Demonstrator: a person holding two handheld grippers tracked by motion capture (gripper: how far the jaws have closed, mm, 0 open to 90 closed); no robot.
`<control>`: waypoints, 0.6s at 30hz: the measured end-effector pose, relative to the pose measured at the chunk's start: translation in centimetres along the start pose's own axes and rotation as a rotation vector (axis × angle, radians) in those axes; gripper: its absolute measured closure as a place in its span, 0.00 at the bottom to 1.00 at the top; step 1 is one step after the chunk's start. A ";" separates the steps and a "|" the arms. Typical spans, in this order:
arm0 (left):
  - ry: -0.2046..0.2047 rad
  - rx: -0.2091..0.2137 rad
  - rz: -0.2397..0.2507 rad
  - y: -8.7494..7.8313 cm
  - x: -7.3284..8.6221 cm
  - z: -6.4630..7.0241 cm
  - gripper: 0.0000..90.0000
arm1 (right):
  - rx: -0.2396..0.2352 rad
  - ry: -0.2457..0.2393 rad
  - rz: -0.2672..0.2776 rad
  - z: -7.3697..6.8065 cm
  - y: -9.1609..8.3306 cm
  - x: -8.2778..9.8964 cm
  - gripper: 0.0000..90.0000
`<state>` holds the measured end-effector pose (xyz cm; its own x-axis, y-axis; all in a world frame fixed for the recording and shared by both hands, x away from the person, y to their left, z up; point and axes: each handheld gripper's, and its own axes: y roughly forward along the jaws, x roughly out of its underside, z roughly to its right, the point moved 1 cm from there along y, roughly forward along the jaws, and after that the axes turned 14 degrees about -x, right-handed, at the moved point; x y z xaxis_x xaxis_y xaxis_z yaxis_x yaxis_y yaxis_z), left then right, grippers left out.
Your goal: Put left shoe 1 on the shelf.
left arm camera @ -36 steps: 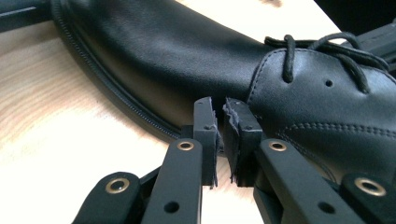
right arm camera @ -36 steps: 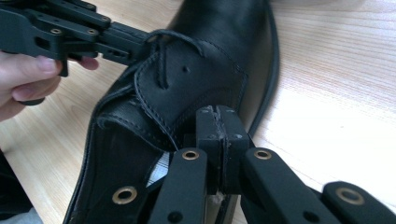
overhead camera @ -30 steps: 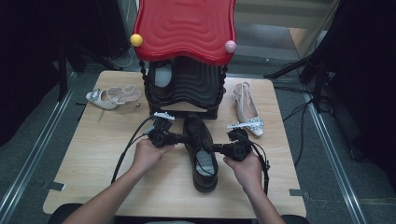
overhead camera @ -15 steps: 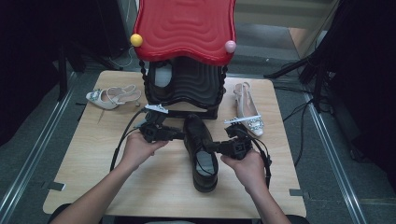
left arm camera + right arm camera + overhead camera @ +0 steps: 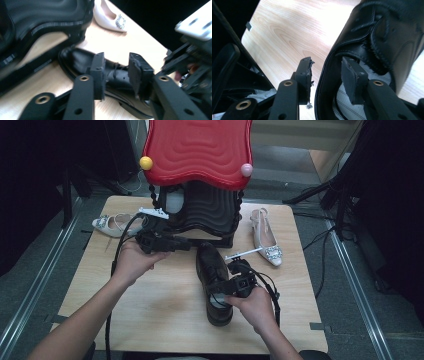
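A black leather lace-up shoe [image 5: 210, 265] lies on the wooden table [image 5: 150, 320], toe toward the rack. My right gripper [image 5: 226, 289] is at its heel opening. In the right gripper view the jaws [image 5: 325, 65] straddle the shoe's side wall [image 5: 392, 32]; they have just been opening, and the outer pad [image 5: 303, 72] stands clear of the leather. My left gripper [image 5: 182, 244] hovers above the table by the rack, pointing right. Its jaws [image 5: 116, 62] have nothing between them and have just been closing a little, with the shoe [image 5: 82, 58] below and beyond.
A rack with a red wavy top [image 5: 200, 150] and black shelves stands at the table's back; a pale shoe [image 5: 172, 202] sits inside. One white slingback [image 5: 112, 224] lies at the back left and another [image 5: 265, 242] at the right. Cables trail from both grippers.
My left gripper has let go of the black shoe's top and risen back toward the rack. The right gripper's jaws have parted at the shoe's heel opening. The shoe lies still.
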<state>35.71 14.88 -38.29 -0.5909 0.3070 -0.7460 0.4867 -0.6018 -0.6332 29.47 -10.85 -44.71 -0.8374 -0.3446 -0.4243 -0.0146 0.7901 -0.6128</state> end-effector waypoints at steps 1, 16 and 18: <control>0.007 0.006 0.010 -0.6 -0.6 -0.1 0.78 | -0.004 0.019 -0.009 0.2 0.4 0.1 0.69; 0.050 -0.039 0.095 -4.5 -6.3 -0.9 0.89 | 0.025 0.046 -0.063 1.0 3.1 -0.3 0.70; 0.055 -0.032 0.101 -4.8 -6.7 -1.0 0.91 | 0.028 0.045 -0.067 1.0 3.2 -0.3 0.70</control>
<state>38.00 16.37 -30.44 -0.5021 0.2866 -0.8159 0.5630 -0.6079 -0.5600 30.25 -8.73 -47.24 -0.8588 -0.3725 -0.3516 -0.0567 0.7514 -0.6574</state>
